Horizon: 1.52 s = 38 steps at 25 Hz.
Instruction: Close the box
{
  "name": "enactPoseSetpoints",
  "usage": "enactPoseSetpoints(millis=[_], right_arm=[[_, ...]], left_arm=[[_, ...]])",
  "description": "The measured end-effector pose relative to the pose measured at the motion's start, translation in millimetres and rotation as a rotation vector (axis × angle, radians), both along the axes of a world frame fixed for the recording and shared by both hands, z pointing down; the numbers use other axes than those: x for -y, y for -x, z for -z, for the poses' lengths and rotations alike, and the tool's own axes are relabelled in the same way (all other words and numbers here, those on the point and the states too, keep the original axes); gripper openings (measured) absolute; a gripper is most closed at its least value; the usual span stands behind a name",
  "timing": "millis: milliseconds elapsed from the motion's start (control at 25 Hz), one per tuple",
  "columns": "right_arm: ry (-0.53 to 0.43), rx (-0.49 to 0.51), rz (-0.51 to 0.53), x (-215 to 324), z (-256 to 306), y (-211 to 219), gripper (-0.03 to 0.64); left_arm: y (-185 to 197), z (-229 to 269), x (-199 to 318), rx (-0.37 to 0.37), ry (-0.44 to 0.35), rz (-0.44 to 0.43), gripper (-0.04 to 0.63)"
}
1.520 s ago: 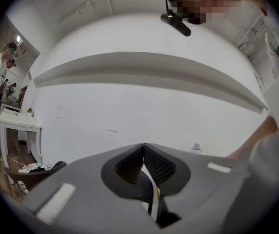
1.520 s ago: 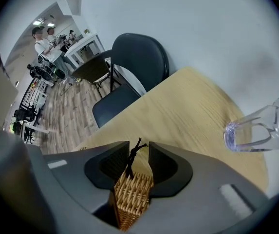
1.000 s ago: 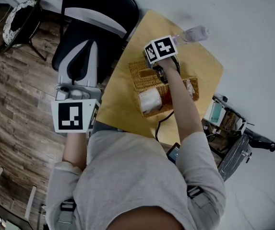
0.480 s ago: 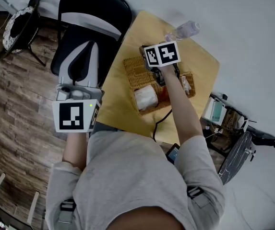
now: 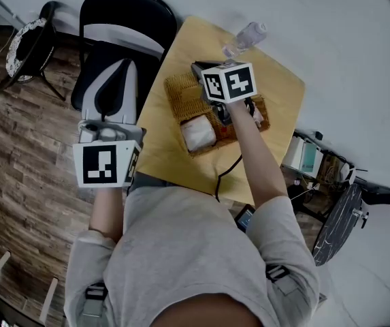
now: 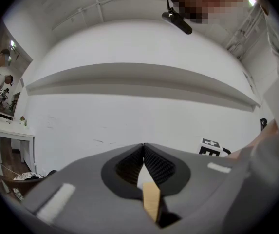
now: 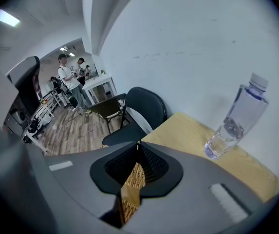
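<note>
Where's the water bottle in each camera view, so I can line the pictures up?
Head view: top centre, water bottle at the table's far edge.
Left gripper view: not in it.
Right gripper view: right side, upright on the table.
Shared landmark: black chair, in head and right gripper views.

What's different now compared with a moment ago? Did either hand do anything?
The right tool, shut on the edge of the wicker lid, has risen and tipped upward, pulling that edge up. Nothing was let go. The left tool stays shut, off to the side; the box and water bottle have not moved.
</note>
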State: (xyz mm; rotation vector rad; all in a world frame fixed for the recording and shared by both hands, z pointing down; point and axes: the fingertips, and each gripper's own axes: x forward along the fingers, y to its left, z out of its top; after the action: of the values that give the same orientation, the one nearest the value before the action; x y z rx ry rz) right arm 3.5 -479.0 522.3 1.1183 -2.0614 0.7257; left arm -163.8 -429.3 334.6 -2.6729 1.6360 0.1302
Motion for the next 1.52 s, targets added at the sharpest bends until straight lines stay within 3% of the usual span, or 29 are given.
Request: enactPoseSetpoints(millis=[840, 1520], right_arm=[[-0.195, 0.081, 0.039, -66.2, 79.8, -17.4, 0.023], [-0.244, 0.114, 0.070, -131.1, 97.4, -33.6, 0.023]], left_arm=[[-36.3, 37.7, -87.0, 0.018, -0.074, 0.039, 0.058], [-55.9, 49.4, -155.7, 0.027, -0.107, 0.082, 0.058]])
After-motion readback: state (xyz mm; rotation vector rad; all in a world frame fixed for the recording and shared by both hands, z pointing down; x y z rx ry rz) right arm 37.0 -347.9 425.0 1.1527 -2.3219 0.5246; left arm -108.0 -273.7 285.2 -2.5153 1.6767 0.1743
